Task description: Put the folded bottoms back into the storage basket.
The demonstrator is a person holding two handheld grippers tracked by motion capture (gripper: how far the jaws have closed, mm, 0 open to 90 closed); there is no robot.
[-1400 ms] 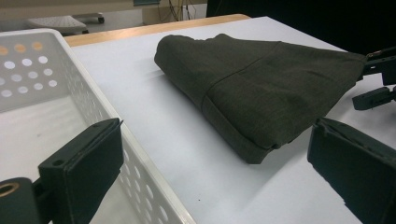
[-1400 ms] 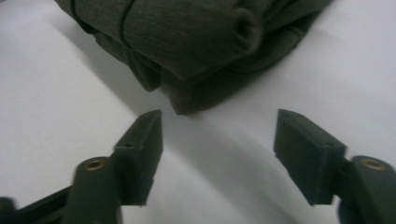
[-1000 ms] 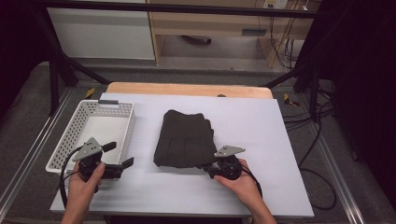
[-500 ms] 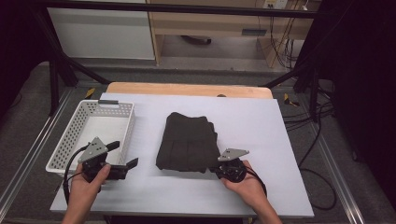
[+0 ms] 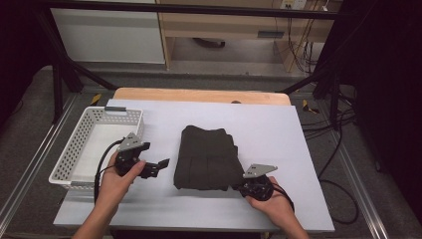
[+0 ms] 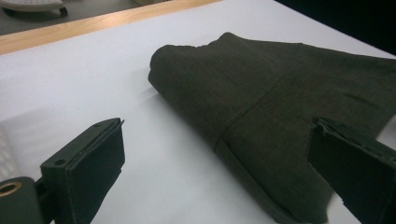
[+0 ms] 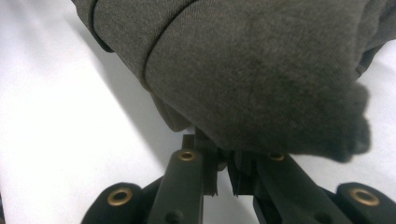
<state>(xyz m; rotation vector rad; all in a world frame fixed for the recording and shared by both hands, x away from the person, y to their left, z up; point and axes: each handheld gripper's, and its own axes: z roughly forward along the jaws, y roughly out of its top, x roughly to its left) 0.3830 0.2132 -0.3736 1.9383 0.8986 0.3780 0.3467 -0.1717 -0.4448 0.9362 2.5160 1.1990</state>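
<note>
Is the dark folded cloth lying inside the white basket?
No: in the high view the folded cloth lies flat on the white table, to the right of the white basket and apart from it.

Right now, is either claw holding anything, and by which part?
The right claw is shut on the near right corner of the folded dark cloth. The left claw is open beside the cloth, holding nothing.
</note>
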